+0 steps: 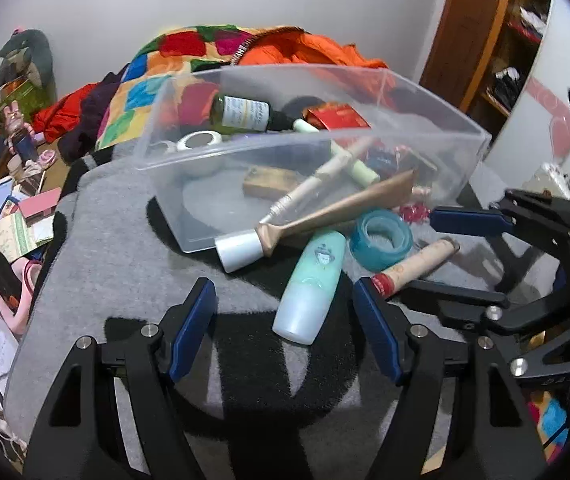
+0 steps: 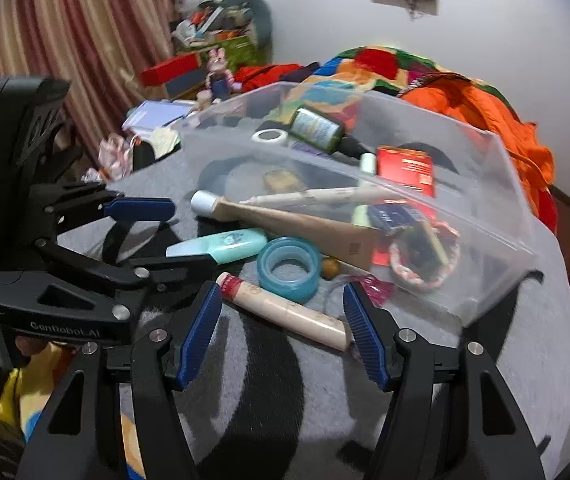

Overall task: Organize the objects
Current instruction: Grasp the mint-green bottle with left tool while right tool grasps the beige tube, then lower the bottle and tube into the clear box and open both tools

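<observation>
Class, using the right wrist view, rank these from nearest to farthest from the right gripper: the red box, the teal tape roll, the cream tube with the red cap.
1. Cream tube, between the right gripper's open jaws.
2. Teal tape roll, just beyond the tube.
3. Red box, inside the clear bin.

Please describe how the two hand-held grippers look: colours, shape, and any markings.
Both are black frames with silver pivot screws and triangular cut-outs, ending in two ribbed blue pads. The left hand-held gripper carries white lettering on its side; the right hand-held gripper looks identical.
</observation>
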A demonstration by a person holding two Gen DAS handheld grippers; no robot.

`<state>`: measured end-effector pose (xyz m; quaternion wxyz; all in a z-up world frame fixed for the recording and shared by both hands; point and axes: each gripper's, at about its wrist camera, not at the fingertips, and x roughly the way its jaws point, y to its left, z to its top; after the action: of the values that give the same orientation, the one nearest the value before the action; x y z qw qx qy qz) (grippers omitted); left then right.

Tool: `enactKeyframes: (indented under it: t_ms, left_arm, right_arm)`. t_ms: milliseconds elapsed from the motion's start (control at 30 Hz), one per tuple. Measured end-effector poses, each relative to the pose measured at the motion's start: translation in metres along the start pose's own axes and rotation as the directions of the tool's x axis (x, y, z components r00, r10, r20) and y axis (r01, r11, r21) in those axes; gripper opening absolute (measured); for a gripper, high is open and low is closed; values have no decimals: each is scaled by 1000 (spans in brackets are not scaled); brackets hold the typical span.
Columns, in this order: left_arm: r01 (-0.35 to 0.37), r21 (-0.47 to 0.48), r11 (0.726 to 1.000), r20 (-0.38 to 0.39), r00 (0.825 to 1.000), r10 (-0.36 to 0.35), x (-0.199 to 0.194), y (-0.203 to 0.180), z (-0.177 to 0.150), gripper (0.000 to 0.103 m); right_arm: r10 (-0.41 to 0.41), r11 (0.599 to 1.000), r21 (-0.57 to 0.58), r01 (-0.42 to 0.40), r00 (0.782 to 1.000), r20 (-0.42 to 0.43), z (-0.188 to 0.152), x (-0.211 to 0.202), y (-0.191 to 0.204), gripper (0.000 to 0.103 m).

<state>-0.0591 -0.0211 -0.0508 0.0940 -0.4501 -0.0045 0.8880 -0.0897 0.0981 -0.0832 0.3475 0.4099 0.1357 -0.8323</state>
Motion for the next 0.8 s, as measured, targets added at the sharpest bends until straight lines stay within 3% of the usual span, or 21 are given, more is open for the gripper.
enactKeyframes:
  t_ms: [200, 333, 400, 800]
  left_arm:
    - [7, 52, 999, -23, 1000, -6, 13, -8, 4, 58]
    - [30, 55, 998, -11, 999, -30, 11, -11, 3, 31]
    - [39, 43, 998, -3, 999, -39, 8, -11, 0, 26]
    - [17, 10, 1000, 45, 999, -18, -24, -14, -26, 25]
  right_arm:
    - [36, 998, -46, -39, 997, -65, -4, 14, -1, 37]
    - [67, 996, -49, -70, 995, -74, -8, 8, -2, 23]
    - [85, 995, -41, -88, 994, -75, -11, 4, -2, 17]
    - [94, 992, 89, -93, 996, 3, -21, -23, -13, 14]
